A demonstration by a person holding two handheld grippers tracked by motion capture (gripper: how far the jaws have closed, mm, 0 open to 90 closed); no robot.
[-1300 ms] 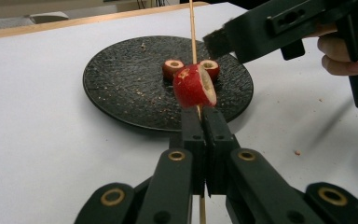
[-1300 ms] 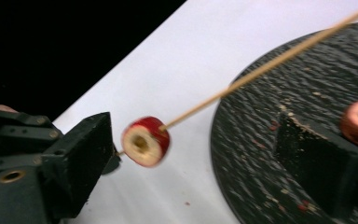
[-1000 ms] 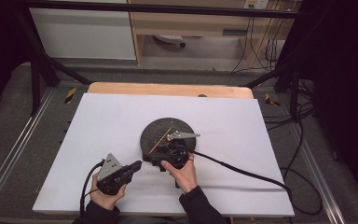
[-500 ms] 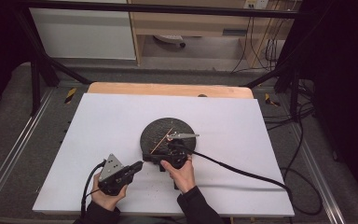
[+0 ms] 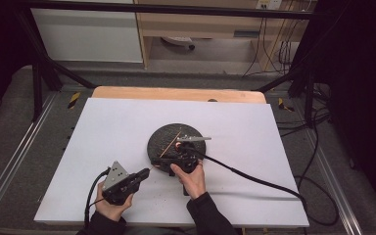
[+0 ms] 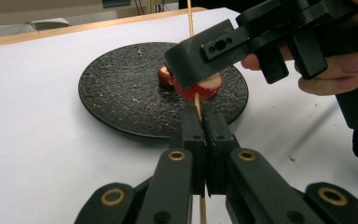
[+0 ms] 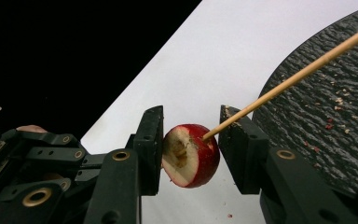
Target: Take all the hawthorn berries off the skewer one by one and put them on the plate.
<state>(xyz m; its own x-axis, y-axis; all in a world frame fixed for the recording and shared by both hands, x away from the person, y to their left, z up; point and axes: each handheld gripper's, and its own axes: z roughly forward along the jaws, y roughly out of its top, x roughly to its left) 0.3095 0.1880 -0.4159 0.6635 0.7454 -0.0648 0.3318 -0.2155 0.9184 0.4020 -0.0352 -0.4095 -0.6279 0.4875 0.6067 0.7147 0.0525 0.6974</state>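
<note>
- The right gripper [image 7: 191,149] has its jaws spread either side of a red apple piece [image 7: 191,156], the left jaw touching its cut face, the right jaw standing just clear.
- A wooden skewer [image 7: 289,77] is stuck into the apple piece and runs back across the black plate [image 5: 164,142].
- The left gripper [image 6: 204,140], jaws pressed together, pinches the skewer's near end.
- The plate sits near the middle of the white table [image 5: 103,127], the apple piece over its near edge.
</note>
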